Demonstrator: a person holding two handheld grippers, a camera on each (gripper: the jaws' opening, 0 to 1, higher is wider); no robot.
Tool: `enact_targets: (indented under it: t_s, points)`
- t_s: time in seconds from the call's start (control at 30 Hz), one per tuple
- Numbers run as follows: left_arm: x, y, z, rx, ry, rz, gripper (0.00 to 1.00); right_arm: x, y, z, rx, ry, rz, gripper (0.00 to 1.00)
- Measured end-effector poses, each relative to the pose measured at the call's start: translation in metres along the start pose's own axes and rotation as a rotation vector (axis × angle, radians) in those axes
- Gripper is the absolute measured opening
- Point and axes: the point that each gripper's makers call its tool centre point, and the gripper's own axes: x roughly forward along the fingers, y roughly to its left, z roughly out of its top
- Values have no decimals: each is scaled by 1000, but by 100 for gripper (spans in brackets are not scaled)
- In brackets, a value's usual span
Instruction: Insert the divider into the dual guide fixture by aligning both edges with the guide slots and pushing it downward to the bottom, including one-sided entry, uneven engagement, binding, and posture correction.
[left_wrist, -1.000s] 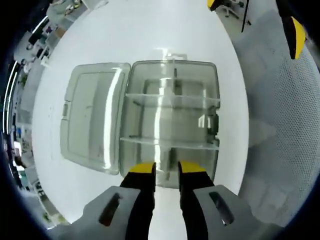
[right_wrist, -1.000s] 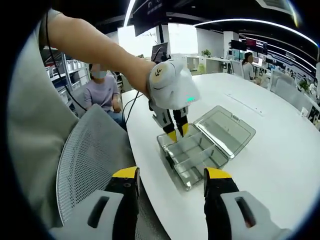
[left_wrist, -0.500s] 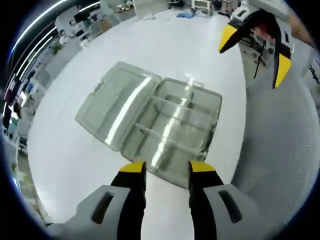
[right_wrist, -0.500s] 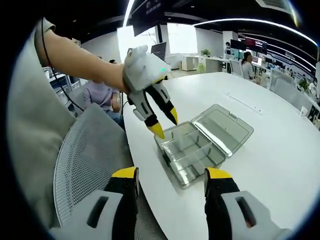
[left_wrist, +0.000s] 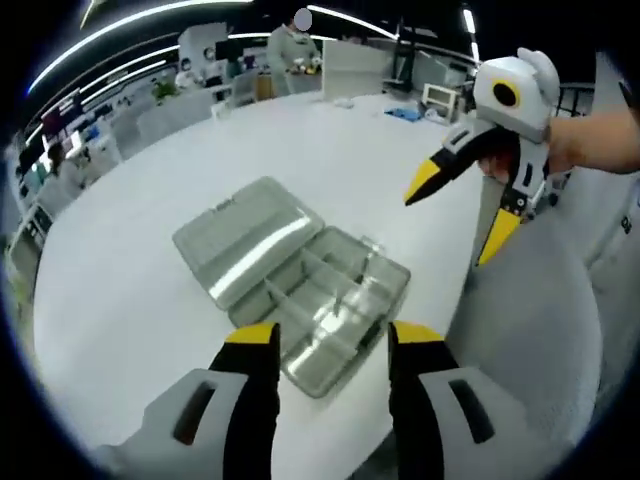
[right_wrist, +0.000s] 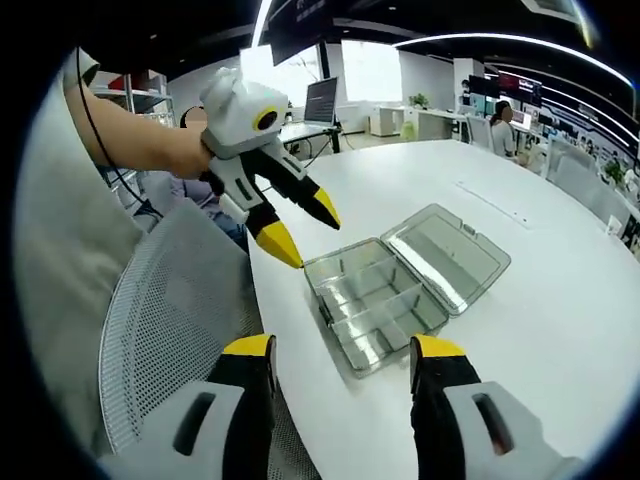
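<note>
A clear plastic box (left_wrist: 335, 305) (right_wrist: 375, 305) lies on the white table (left_wrist: 150, 200) (right_wrist: 540, 330) with its lid (left_wrist: 245, 250) (right_wrist: 450, 255) folded flat beside it. Clear dividers (left_wrist: 318, 290) (right_wrist: 372, 300) stand across the inside of the box. My left gripper (left_wrist: 332, 340) (right_wrist: 303, 228) hovers open above and behind the box's near edge, nothing between its jaws. My right gripper (right_wrist: 344, 350) (left_wrist: 458, 212) is also open and empty, held in the air off the table's edge, apart from the box.
A grey mesh chair (right_wrist: 160, 320) (left_wrist: 530, 330) stands against the table's edge by the box. A seated person (right_wrist: 205, 195) is behind it. Desks, monitors and other people fill the office in the background.
My left gripper has lifted up and back from the box, and its jaws have spread wider. The box and its dividers stay in place. The right gripper has hardly moved.
</note>
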Motion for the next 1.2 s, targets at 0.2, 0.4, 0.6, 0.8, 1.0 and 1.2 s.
enact_targets:
  t_s: [0.2,0.4,0.6,0.8,1.0,1.2]
  points:
    - [-12,-5,9,-74,-93,12,47,0,-4,0,-21,11,5,52]
    - [-19,-14,5,-108,-136,-7,55,0,-10,2,-38,18,9,54]
    - [-27,-25,6,-132,-188,-14,57,0,-16,0,-52,34,10,54]
    - [-33,-34,10,-118,-222,-22,62,-2,-25,-5,-70,58,6,55]
    - [-37,-37,10,-136,-244,-25,62,-1,-34,-16,-76,87,0,56]
    - [-38,-46,6,-118,-241,-31,63,0,-41,-26,-77,112,-4,56]
